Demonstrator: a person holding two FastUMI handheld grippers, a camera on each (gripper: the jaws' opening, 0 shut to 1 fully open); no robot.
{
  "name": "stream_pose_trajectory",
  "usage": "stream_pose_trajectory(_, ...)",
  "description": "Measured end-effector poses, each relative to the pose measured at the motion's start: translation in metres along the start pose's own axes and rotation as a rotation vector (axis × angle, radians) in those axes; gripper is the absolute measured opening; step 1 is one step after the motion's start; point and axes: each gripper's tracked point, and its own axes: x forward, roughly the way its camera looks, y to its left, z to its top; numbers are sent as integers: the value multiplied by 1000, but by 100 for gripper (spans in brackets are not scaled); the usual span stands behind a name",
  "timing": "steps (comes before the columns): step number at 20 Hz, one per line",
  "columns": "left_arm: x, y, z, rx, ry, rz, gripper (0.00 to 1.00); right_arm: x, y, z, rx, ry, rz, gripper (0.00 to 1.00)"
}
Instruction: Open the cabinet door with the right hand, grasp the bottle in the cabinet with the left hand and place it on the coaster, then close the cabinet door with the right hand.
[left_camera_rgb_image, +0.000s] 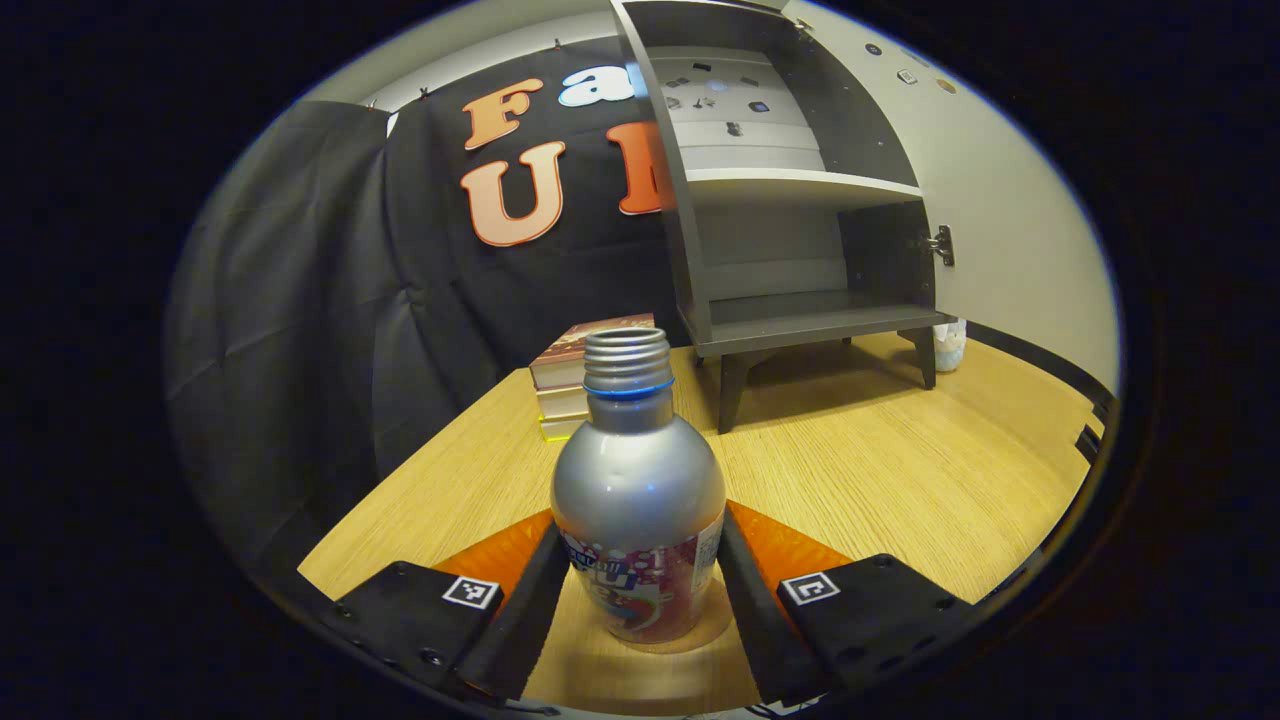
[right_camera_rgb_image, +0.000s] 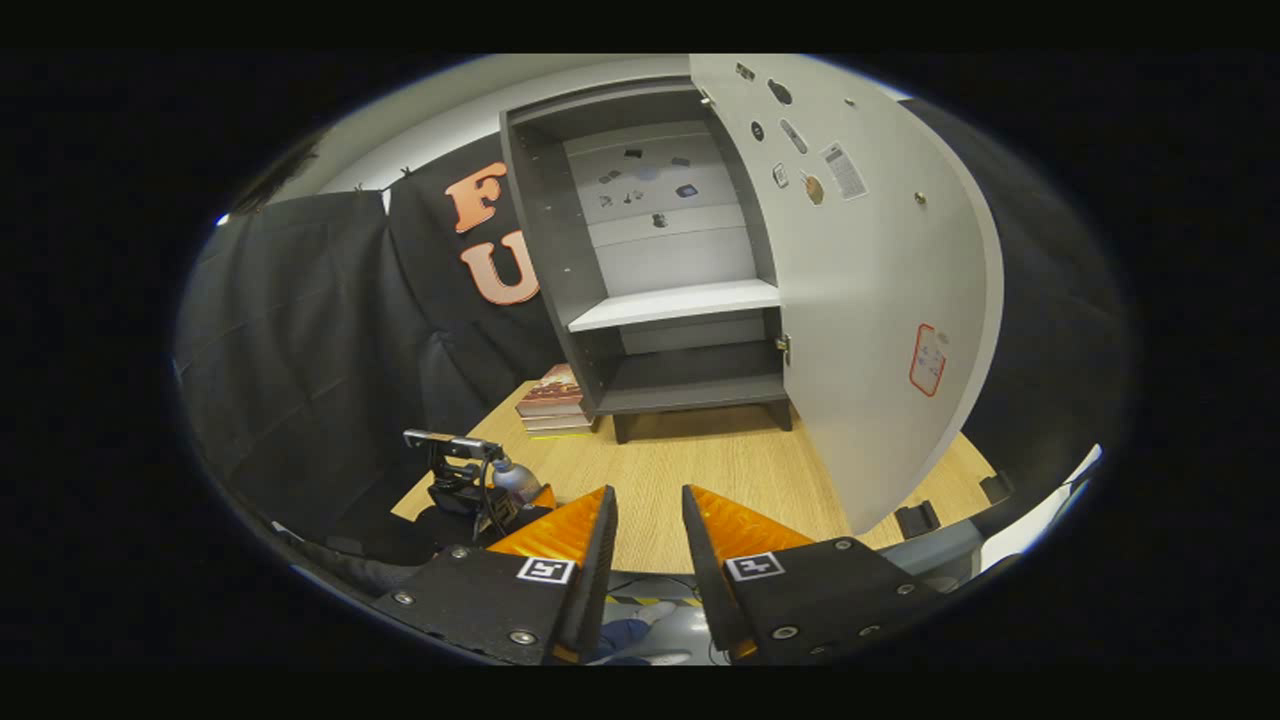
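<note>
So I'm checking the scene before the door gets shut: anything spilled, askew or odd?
Nothing spilled. The bottle stands upright on the coaster between the left gripper fingers, but has no cap on its threaded neck. The cabinet door hangs wide open. The stacked books sit slightly uneven.

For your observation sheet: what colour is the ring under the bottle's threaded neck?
Blue ring on the silver bottle, clearest in the left gripper view.
</note>
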Motion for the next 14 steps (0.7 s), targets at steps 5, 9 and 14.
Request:
stream_pose_trajectory(5, -2, 5, -6, -43, 22, 25, 88, -9, -1, -4, -4, 9, 4, 41)
stream_pose_trajectory(9, -6, 6, -6, -54, 13, 27, 88, -13, 0, -7, -2, 16, 8, 41)
stream_pose_trajectory(14, -10, 8, 1, -85, 2, 27, 96, -18, 3, -8, -4, 13, 12, 41)
